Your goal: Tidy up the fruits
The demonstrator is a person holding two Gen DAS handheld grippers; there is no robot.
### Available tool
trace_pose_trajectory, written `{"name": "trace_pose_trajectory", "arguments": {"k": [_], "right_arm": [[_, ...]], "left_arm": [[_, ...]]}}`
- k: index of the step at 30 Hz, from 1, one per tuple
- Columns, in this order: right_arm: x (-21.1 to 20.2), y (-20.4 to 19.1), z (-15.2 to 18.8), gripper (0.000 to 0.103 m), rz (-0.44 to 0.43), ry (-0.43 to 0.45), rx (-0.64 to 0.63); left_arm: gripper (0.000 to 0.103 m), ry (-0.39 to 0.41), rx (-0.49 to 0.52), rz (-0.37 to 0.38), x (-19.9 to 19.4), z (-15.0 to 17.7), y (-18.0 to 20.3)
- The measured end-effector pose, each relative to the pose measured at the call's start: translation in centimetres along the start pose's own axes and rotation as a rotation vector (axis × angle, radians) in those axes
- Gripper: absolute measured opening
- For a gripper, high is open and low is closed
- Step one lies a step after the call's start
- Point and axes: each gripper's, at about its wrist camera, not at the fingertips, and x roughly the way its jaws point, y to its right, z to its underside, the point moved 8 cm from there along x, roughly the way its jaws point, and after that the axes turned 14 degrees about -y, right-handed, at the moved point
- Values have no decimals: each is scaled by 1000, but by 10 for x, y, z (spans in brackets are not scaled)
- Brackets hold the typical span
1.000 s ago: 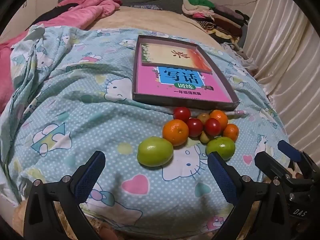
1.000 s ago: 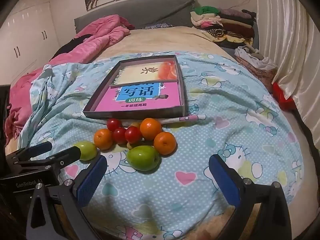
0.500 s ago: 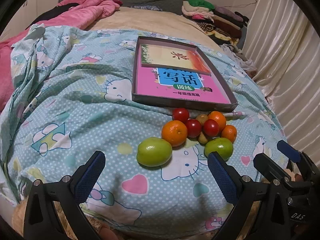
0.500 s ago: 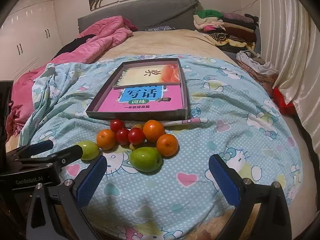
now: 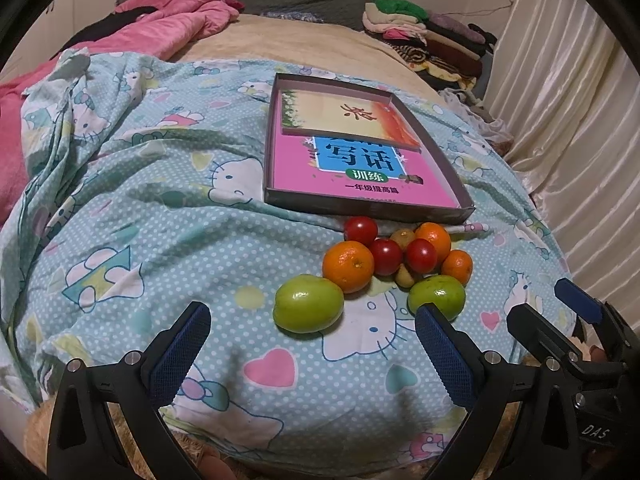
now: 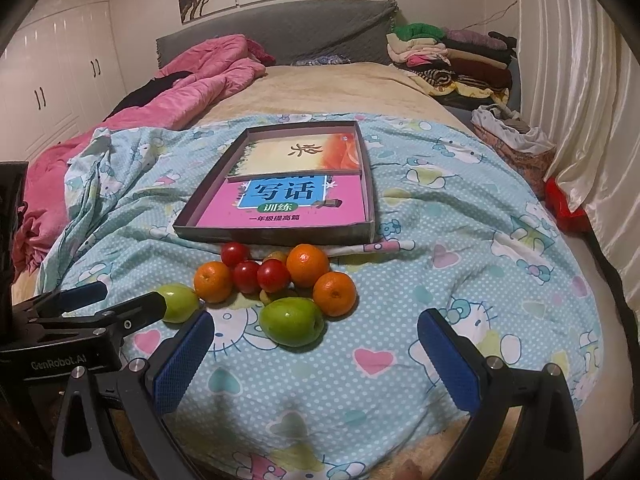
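A blue patterned blanket (image 6: 460, 272) is covering the bed; a shallow box (image 6: 280, 234) is lying on it, holding books; the fruits (image 6: 276, 280) are clustering just in front of the box; the left gripper (image 5: 308, 354) and right gripper (image 6: 312, 354) are hovering near them, jaws apart, holding nothing.
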Motion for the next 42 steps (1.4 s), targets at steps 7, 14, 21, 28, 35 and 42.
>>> {"name": "trace_pose_trajectory", "arguments": {"k": [7, 14, 21, 28, 35, 42], "right_arm": [[0, -1, 0, 103, -1, 0, 1], [-1, -1, 0, 103, 2, 3, 0], [-2, -1, 0, 103, 4, 3, 1], [-2, -3, 1, 103, 4, 0, -8], [2, -11, -2, 103, 1, -4, -33], [17, -13, -3, 103, 3, -44, -32]], "left_arm": [[102, 8, 3, 5, -3, -1, 0], [102, 14, 0, 3, -5, -2, -1], [102, 13, -1, -1, -4, -3, -2], [102, 14, -4, -1, -4, -2, -3], [102, 13, -14, -9, -3, -1, -7], [102, -17, -36, -27, 7, -4, -21]]}}
